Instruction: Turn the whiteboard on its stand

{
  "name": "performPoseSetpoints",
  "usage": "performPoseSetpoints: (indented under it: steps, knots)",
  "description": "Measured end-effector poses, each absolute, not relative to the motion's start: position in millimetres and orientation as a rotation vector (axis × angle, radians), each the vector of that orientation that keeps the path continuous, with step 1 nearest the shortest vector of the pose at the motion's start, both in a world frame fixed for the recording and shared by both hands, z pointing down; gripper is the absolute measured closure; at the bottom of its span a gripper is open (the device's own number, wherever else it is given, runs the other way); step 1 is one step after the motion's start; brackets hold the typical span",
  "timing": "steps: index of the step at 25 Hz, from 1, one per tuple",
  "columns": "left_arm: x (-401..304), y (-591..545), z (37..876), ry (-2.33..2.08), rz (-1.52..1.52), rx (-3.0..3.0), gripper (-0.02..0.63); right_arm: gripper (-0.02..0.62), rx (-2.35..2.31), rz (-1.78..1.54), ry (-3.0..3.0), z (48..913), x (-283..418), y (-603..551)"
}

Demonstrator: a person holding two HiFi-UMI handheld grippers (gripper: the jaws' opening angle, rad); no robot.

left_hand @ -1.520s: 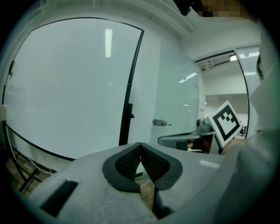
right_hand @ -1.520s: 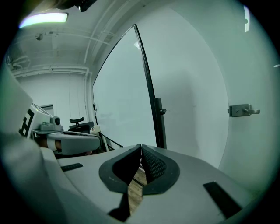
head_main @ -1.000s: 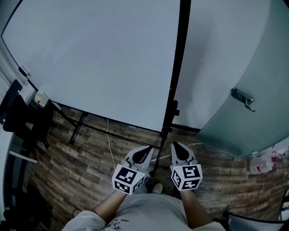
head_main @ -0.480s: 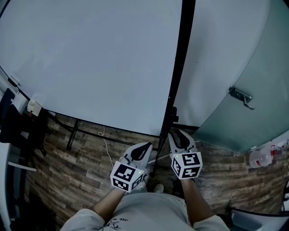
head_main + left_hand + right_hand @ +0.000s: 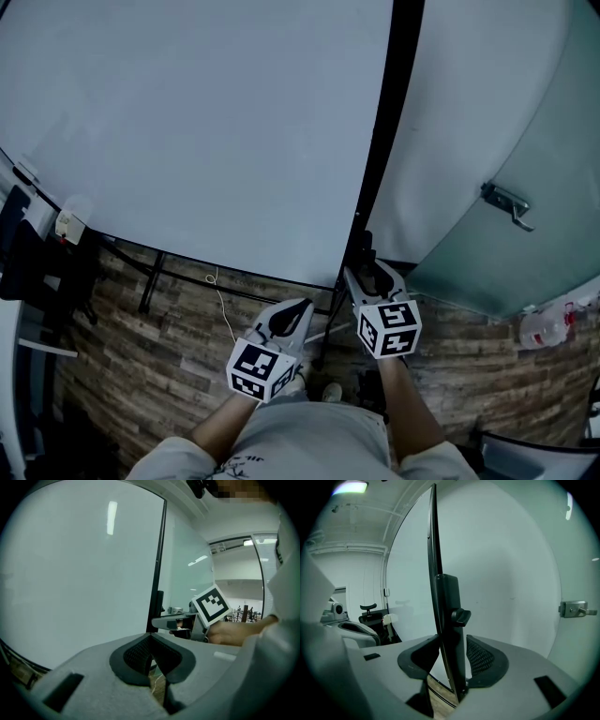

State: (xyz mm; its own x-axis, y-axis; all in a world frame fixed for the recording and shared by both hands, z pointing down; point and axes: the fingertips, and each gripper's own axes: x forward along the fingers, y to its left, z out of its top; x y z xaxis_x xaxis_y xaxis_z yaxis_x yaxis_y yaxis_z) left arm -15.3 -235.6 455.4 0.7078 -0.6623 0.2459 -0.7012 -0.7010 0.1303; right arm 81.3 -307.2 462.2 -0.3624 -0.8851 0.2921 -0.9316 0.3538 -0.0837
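Whiteboard (image 5: 187, 122) edge between right gripper (image 5: 366, 273) fingers, which are opening; left gripper (image 5: 301, 308) fingers pressed together.

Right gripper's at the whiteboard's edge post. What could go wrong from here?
1. The right gripper has its jaws opening around the post, and the pads are not pressing on it. A push now might slip, or snag the knob.
2. The left gripper is shut, empty and off the whiteboard, so a one-handed turn may wobble.
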Motion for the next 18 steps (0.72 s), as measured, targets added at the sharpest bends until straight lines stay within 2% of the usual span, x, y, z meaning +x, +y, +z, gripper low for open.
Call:
performPoseSetpoints:
  steps: [18]
  knots:
    - [-20.8, -237.7, 461.7, -1.116, 0.275, 2.677, 0.595, 0.465, 1.634, 0.311, -2.435, 459.5, 88.7, -303.3]
